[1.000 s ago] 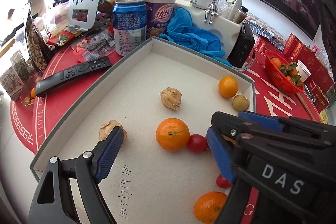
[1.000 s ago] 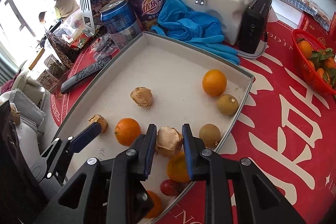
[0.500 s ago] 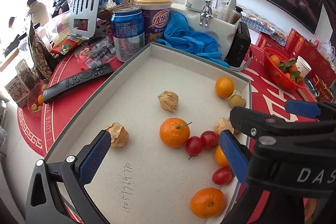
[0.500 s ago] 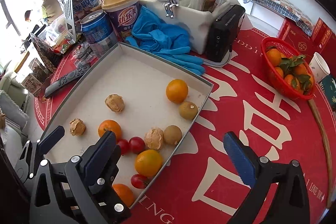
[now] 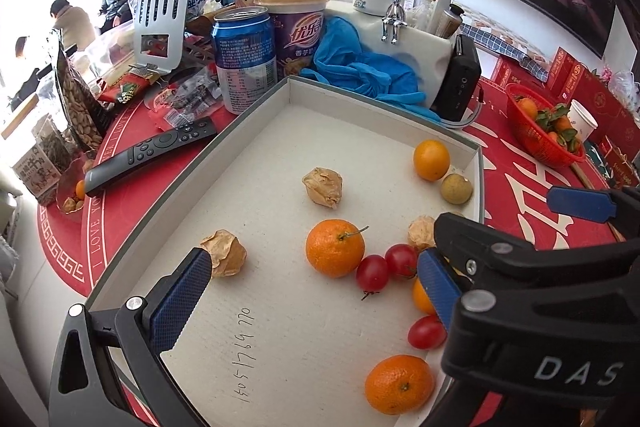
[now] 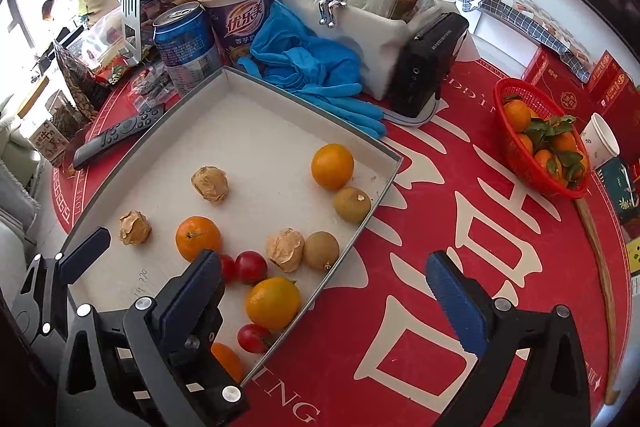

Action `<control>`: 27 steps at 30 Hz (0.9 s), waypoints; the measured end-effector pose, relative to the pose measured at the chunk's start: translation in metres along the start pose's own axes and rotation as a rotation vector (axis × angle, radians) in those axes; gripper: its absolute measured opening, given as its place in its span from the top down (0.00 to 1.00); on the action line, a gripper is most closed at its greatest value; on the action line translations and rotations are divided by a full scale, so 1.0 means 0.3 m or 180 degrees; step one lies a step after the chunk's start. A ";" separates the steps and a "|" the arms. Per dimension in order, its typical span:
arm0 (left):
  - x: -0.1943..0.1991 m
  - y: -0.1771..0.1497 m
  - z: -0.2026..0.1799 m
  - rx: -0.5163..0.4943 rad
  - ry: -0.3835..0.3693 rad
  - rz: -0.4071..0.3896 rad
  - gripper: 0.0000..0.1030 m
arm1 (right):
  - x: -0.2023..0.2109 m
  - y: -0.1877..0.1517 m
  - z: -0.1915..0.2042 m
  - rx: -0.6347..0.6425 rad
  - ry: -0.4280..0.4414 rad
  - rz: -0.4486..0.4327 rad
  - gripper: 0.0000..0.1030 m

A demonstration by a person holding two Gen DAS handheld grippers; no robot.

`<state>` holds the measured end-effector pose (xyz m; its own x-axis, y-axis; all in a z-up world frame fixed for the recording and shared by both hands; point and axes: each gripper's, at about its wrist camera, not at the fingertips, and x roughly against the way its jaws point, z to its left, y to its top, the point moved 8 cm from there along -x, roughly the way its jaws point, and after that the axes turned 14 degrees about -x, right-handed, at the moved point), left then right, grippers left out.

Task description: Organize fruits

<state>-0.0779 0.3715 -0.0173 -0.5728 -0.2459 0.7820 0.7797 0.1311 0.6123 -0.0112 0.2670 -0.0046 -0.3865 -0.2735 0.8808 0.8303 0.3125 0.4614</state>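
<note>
Since both your left tool [image 5: 314, 281] and right tool [image 6: 324, 285] gape wide and empty above the tray [image 5: 256, 107], grip the papery husked fruit [image 6: 285, 249] beside the cherry tomatoes [image 6: 251, 267] gently across its middle, as it probably crushes easily.

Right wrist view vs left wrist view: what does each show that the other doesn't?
Right wrist only: a second brownish-green round fruit touching a papery husked fruit, and its own open right gripper, one finger over the tray and one over the red mat.

Left wrist only: the handwritten digits on the tray floor read in full, and a small dish of snacks sits at the mat's left edge.

Both: the white tray, blue can, remote, red basket, and left gripper open, holding nothing.
</note>
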 end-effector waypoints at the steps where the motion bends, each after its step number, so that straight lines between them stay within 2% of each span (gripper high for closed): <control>1: -0.001 -0.001 -0.002 -0.0004 0.0000 0.0005 0.00 | 0.000 -0.001 0.002 0.0003 -0.0003 0.0001 0.00; 27: -0.010 -0.003 -0.013 -0.0039 0.0013 0.0033 0.00 | -0.002 -0.021 0.005 0.0013 0.0035 0.0006 0.00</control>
<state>-0.0758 0.3683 -0.0205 -0.5637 -0.2486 0.7877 0.7886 0.1220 0.6027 -0.0168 0.2664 -0.0079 -0.3805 -0.2829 0.8805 0.8294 0.3168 0.4602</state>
